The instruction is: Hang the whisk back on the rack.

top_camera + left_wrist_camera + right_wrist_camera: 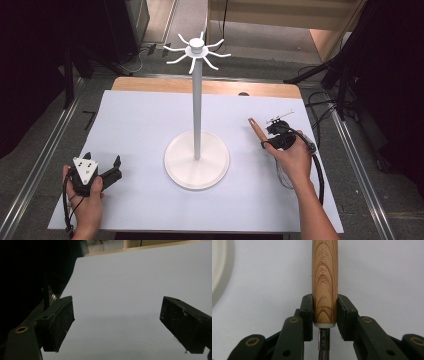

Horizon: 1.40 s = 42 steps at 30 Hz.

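Observation:
A wooden handle [324, 282] with a steel shank sits squeezed between the two black jaws of my right gripper [325, 312], which is shut on it near the handle's lower end. From above, that wooden handle [256, 128] points up and left from the right gripper [272, 137], held low over the white sheet at the right. My left gripper [102, 165] rests at the front left of the sheet; in the left gripper view the left gripper [117, 322] has its jaws wide apart with nothing between them.
A white stand [197, 100] with a round base [197, 160] and several curved hooks [197, 49] at its top rises in the middle of the table. The white sheet [140, 130] covers a wooden tabletop. Dark tripod legs and cables lie beyond the edges.

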Tool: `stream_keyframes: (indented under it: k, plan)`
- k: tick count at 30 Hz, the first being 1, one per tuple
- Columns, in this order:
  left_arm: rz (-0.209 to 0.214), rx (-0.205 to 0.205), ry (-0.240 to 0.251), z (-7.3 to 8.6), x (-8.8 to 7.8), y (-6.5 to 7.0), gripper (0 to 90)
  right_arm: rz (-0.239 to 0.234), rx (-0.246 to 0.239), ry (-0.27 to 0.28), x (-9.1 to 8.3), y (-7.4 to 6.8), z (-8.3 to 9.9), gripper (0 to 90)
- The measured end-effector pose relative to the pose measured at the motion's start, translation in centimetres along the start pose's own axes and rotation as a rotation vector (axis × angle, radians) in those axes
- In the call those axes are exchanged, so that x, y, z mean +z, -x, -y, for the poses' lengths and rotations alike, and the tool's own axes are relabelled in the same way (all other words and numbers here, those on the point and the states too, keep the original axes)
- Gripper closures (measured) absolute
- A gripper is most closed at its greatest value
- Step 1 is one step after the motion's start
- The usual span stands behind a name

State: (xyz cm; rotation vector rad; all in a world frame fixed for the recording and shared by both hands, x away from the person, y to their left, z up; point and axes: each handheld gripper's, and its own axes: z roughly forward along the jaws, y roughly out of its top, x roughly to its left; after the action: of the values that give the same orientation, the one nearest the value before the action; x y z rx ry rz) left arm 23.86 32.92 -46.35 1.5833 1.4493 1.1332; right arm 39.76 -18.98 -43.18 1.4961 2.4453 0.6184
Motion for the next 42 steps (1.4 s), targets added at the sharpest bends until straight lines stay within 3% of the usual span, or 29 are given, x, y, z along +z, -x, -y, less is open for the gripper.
stream_keyframes:
  k: [10, 19, 42]
  plan:
    - [-0.003, 0.003, -0.002, 0.0, 0.0, 0.0, 12.8, -0.053, -0.006, 0.182, -2.4, -0.8, 1.0, 71.1]
    - [-0.007, 0.006, -0.005, 0.0, 0.0, 0.0, 12.8, -0.087, 0.003, 0.283, -3.4, -1.0, 1.7, 71.1]
    - [-0.003, 0.014, -0.01, 0.0, 0.1, 0.1, 13.5, -0.13, -0.048, 0.592, -7.2, -4.4, 3.3, 71.2]
